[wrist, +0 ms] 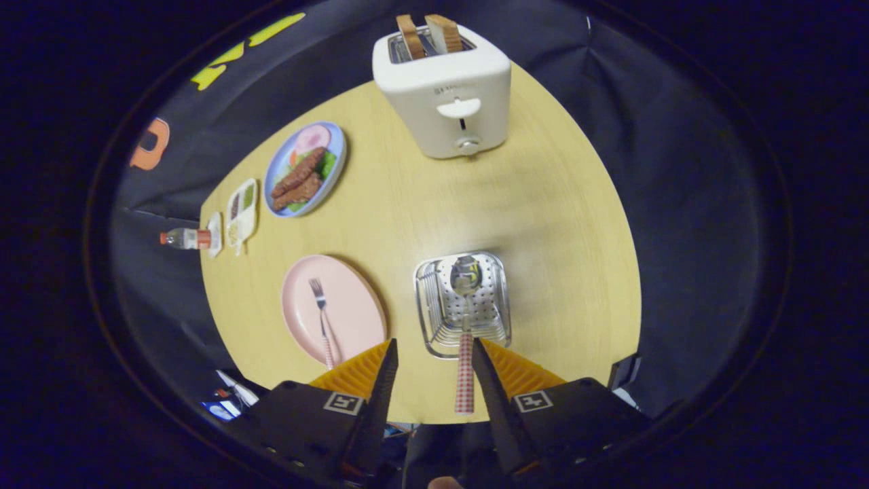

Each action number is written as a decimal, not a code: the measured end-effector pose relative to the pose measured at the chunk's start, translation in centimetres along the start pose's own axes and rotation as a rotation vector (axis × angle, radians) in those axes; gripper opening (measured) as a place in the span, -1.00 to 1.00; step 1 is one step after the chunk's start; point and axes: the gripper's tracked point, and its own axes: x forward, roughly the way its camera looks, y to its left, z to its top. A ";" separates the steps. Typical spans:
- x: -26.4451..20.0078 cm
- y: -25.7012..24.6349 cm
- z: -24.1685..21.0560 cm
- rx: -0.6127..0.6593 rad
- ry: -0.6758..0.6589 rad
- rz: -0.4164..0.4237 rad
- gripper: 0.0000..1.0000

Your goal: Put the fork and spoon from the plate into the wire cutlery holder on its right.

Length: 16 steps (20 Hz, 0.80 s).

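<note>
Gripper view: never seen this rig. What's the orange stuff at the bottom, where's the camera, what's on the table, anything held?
No robot arm: a person carries a handheld claw, and the camera rides on it, looking forward along its two orange fingers. They stand apart, gripping nothing. The spoon stands in the wire holder just ahead, its checked handle poking up between the fingers. On the round table also: a pink plate with the fork, a food plate, a small tray, and a toaster holding bread.
</note>
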 end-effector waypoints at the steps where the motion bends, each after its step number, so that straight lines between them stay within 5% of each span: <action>1: -0.3 0.3 0.6 -0.024 -0.063 0.006 0.47; 8: -3.7 6.4 0.6 -0.257 -0.566 0.064 0.80; 16: 4.5 13.8 -8.3 -0.381 -0.623 0.090 0.79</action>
